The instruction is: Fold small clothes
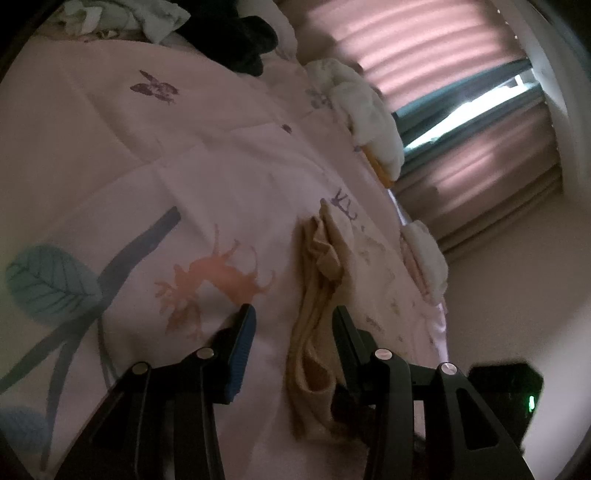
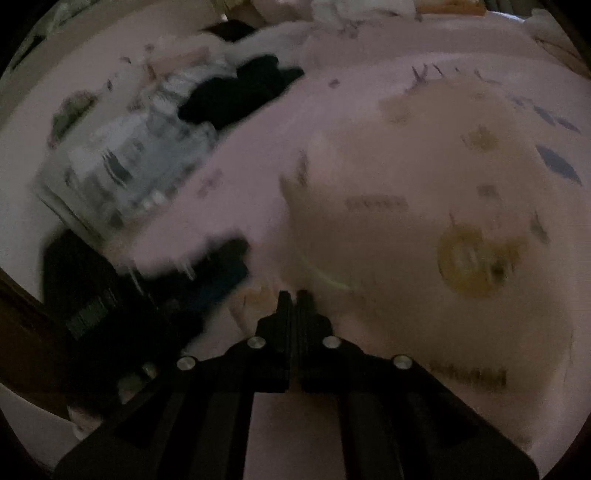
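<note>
Black linkage arms fill the lower edge of both views and hide the surface beneath them. Left gripper (image 1: 293, 317): fingers spread apart, with a ribbed blue pad on the inner face of one finger (image 1: 242, 343). Between the fingers lies a beige garment (image 1: 317, 295), soft, creased and gathered into a narrow, lengthwise strip on the pink printed bedsheet (image 1: 207, 155). Its near end passes under the linkage and is cut off; contact with either finger cannot be determined. The sheet carries a matte deer print (image 1: 218, 277) and a teal leaf print (image 1: 48, 280). A dark garment (image 1: 236, 37) and a pale crumpled pile (image 1: 125, 14) sit at the far edge, partly out of frame. White bunched fabric (image 1: 365, 114) lies along the bed edge beside the pleated pink curtain (image 1: 424, 48).

Right gripper (image 2: 294, 295): fingers pressed together; whether cloth is caught between them cannot be determined, as the view is heavily motion-blurred. A cream printed garment (image 2: 424, 206) spreads broadly just ahead. Print details are unreadable. A black garment (image 2: 240, 92) lies farther back.
</note>
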A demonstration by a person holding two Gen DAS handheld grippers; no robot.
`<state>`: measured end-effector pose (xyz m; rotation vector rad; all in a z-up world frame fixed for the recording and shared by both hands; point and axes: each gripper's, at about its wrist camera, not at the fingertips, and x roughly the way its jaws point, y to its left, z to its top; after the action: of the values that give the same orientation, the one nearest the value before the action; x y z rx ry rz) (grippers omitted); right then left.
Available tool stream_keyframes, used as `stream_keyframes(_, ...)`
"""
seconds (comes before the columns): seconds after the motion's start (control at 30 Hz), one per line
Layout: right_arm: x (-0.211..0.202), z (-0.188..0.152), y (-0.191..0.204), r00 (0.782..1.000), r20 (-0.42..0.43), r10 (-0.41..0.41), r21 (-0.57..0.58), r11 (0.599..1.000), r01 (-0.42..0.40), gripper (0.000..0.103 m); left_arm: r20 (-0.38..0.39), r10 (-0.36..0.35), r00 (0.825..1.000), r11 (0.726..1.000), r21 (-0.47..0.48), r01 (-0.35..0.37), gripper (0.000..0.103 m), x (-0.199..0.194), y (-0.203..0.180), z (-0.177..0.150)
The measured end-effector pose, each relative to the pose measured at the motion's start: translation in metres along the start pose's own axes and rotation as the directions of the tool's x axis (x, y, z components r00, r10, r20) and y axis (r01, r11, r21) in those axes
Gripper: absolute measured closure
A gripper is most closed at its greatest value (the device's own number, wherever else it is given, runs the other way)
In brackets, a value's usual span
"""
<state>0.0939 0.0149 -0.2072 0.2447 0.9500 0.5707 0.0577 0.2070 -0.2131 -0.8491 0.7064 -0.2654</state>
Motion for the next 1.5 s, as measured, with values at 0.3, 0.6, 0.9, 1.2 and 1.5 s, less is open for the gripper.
stream_keyframes(0.3,-0.045,-0.029,-0.007,0.998,-0.031,-0.052,-0.019,0.998,0.052,0.087,-0.018,0.007,1.0,0.999,0.053,-0.006,0.059,0.002,-0.004,-0.001)
stream_keyframes(0.6,-0.109,0.025,-0.05,0.967,0.176,-0.186,0.165,0.974,0.157,0.036,-0.052,-0.243,0.969,0.967,-0.088,0.238,0.041,0.013,0.001,0.014)
stream_keyframes(0.9,-0.084,0.055,-0.123,0.972,0.147,-0.186,0.456,0.884,0.1,0.016,-0.264,-0.235,0.935,0.972,-0.055,0.229,0.04,0.06,-0.019,0.034)
stream_keyframes(1.2,-0.064,0.031,-0.145,0.974,0.224,0.017,0.548,0.825,-0.14,0.016,-0.31,-0.155,0.938,0.984,0.033,0.173,0.04,0.065,-0.037,0.018)
stream_keyframes(1.5,-0.044,0.046,-0.127,0.99,0.143,-0.008,0.465,0.883,-0.06,0.015,-0.384,-0.132,0.914,0.985,0.056,0.165,0.04,0.078,-0.045,0.022)
